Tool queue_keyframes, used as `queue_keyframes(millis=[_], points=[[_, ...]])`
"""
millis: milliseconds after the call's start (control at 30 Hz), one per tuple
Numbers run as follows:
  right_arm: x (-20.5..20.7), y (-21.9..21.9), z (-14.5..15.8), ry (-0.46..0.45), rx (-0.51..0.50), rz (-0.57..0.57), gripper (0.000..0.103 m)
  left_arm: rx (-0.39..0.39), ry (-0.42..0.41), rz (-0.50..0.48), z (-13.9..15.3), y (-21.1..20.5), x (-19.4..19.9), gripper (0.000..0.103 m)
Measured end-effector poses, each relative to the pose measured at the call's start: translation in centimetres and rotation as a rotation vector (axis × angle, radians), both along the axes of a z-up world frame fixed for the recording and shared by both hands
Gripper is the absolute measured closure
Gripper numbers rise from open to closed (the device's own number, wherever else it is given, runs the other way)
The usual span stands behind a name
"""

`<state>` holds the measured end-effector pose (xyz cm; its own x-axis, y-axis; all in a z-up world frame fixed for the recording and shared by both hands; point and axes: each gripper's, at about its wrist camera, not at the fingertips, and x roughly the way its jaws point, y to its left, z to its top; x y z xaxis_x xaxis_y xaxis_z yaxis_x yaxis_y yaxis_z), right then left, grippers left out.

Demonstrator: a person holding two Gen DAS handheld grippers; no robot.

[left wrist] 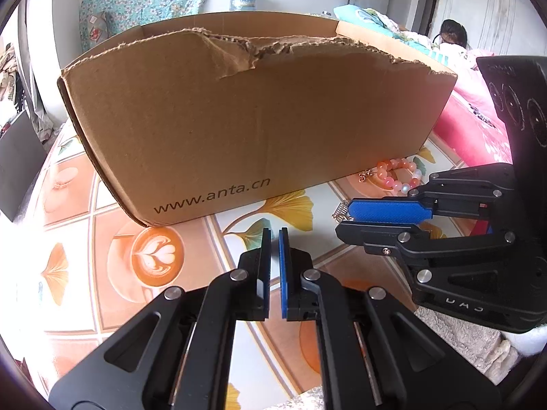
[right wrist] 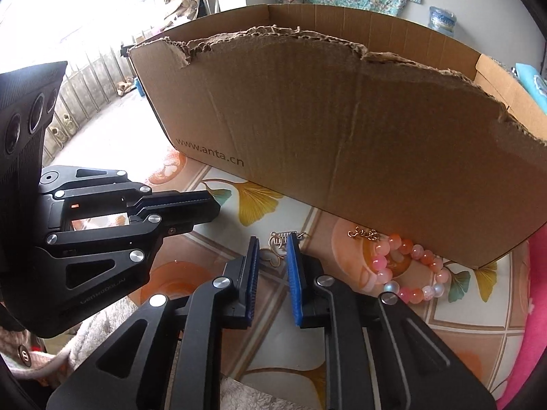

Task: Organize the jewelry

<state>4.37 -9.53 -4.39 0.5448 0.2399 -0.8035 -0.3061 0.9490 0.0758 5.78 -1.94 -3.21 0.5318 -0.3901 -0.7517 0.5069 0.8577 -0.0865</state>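
Your left gripper (left wrist: 275, 235), at the bottom centre of its view, is clenched on nothing. Your right gripper (right wrist: 273, 242) stands released, its blue pads apart over a small metal trinket (right wrist: 280, 241) on the patterned tablecloth (right wrist: 259, 201). Lower right lies the pink bead bracelet (right wrist: 408, 273), just before the torn cardboard box (right wrist: 342, 130) behind.
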Motion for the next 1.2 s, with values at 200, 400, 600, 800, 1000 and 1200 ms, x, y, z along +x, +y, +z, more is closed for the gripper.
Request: queue_keyframes(millis=[200, 400, 600, 800, 1000, 1200], points=[[0.6, -0.9, -0.1, 0.027, 0.052, -0.013, 0.096, -0.004, 0.001, 0.002, 0.0, 0.3, -0.1, 0.099], [-0.1, -1.9, 0.4, 0.025, 0.056, -0.027, 0.096, -0.006, 0.0, 0.003, 0.0, 0.4, -0.2, 0.099], [-0.5, -2.8, 1.2, 0.031, 0.087, -0.03, 0.094, -0.015, 0.003, 0.01, 0.0, 0.6, -0.1, 0.099], [-0.6, -0.5, 0.4, 0.009, -0.005, -0.029, 0.079, -0.016, 0.003, 0.01, 0.1, 0.7, -0.1, 0.099], [-0.8, 0.2, 0.6, 0.009, -0.04, -0.029, 0.087, -0.023, 0.004, 0.015, 0.1, 0.8, -0.1, 0.099], [-0.7, -1.1, 1.0, 0.044, 0.021, -0.043, 0.087, -0.026, 0.004, 0.013, 0.1, 0.9, -0.1, 0.099]])
